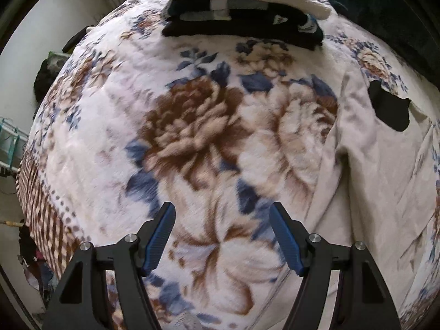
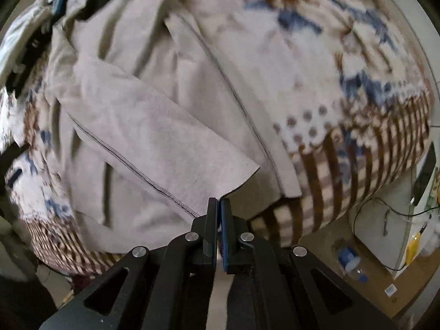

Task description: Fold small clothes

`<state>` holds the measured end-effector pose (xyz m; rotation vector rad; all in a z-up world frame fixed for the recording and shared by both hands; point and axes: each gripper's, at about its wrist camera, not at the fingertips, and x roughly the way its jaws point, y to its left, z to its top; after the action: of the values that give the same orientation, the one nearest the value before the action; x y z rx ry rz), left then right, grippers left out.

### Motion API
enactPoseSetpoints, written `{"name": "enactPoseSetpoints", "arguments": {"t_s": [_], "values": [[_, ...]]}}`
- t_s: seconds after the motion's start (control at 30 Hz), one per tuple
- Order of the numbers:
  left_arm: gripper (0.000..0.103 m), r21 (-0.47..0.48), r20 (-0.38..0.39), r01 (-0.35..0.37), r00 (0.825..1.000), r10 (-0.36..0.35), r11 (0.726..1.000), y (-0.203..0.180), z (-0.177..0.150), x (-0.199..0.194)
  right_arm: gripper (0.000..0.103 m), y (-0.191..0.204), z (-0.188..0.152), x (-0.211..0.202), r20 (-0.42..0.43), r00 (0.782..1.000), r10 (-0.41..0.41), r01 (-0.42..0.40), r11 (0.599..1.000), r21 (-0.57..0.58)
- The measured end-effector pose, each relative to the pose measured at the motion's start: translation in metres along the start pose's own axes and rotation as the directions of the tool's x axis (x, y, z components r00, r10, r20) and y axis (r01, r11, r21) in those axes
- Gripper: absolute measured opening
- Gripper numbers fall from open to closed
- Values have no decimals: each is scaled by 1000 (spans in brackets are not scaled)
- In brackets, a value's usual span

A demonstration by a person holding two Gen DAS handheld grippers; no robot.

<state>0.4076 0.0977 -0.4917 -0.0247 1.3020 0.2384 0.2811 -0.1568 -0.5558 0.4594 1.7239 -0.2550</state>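
Left wrist view: my left hand-held gripper (image 1: 222,236) hangs spread and empty over the floral blanket (image 1: 192,126) on the bed. The beige garment (image 1: 379,181) lies to its right; a stack of folded clothes (image 1: 242,13) sits at the far edge.

Right wrist view: my right hand-held gripper (image 2: 218,206) is pressed together, pinching the garment's (image 2: 154,137) near hem corner, its flap folded over.

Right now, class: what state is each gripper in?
Left gripper: open, holding nothing.
Right gripper: shut on the beige garment, at its edge.
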Motion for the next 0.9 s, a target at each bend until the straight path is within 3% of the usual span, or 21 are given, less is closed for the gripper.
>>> {"name": "enactPoseSetpoints", "arguments": {"t_s": [0.07, 0.17, 0.23, 0.3, 0.33, 0.4, 0.57, 0.7, 0.8, 0.9], "values": [[69, 12, 8, 10, 1000, -10, 1000, -9, 7, 2, 2, -3, 0, 9, 17, 1000, -22, 22, 1000, 6], [69, 40, 18, 7, 1000, -8, 999, -21, 19, 6, 5, -9, 5, 26, -34, 999, -5, 6, 999, 38], [69, 47, 26, 15, 1000, -16, 999, -29, 28, 8, 17, -2, 12, 40, -117, 993, -3, 6, 1000, 28], [69, 46, 29, 13, 999, -14, 999, -34, 35, 12, 26, -3, 17, 33, -127, 991, 32, -26, 998, 48], [69, 33, 28, 21, 999, -21, 999, -36, 40, 13, 34, -2, 20, 22, -104, 993, 46, -40, 998, 58], [69, 9, 21, 47, 999, -47, 999, -42, 53, 16, 42, 6, 32, -6, -54, 996, 70, -68, 997, 42], [69, 55, 82, 98, 991, -103, 994, -80, 110, 19, 52, 57, 88, -61, 94, 990, 103, -93, 990, -108], [69, 168, 145, 52, 986, -77, 984, -117, 150, 32, 52, 90, 158, -59, 173, 983, 64, -37, 987, -157], [69, 269, 139, -97, 988, 61, 958, -132, 169, 72, 52, 102, 213, -54, 204, 978, 52, -22, 989, -144], [71, 256, 77, -165, 986, 150, 953, -112, 182, 111, 52, 108, 253, -44, 218, 976, 24, 7, 990, -140]]}}
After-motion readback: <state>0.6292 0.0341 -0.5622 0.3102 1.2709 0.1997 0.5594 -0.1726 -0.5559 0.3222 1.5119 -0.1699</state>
